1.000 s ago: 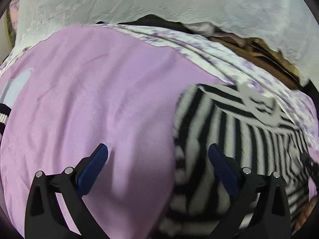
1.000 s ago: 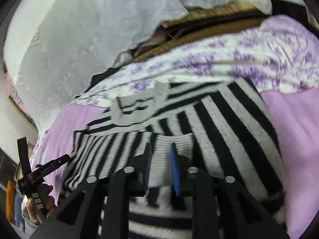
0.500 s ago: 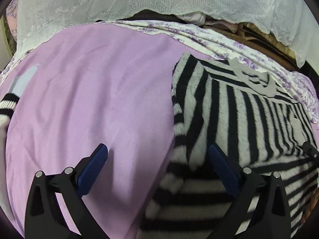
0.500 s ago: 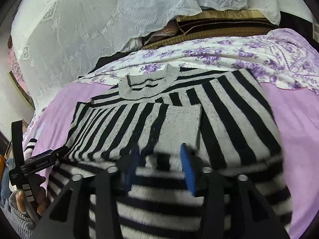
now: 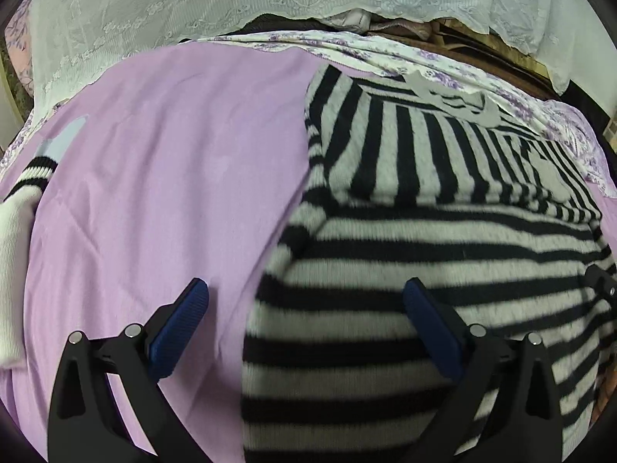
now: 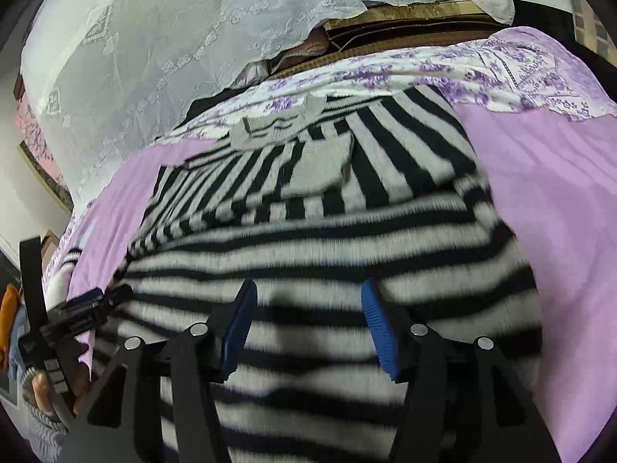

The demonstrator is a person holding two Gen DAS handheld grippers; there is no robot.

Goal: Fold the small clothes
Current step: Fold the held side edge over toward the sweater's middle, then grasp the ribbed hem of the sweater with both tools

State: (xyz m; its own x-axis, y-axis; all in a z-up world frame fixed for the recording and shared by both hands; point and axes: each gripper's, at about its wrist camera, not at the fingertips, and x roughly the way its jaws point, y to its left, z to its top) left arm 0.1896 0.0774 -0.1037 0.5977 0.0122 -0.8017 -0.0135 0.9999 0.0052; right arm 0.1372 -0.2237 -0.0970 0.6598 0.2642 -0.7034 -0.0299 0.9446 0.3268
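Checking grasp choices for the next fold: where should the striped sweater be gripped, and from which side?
Probably the striped sweater should be taken at its hem corners, the end nearest both cameras. Both sleeves already lie folded across the chest, collar far, so the hem edge seems free. The left gripper and right gripper are open above it.

Both wrist views look down closely from the near edge, sharing the striped sweater [image 5: 443, 239] [image 6: 327, 254] on the bedspread [image 5: 154, 154].

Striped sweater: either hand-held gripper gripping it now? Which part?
Nothing held. Left hand-held gripper and right hand-held gripper are both open above the black-and-grey striped knit sweater.
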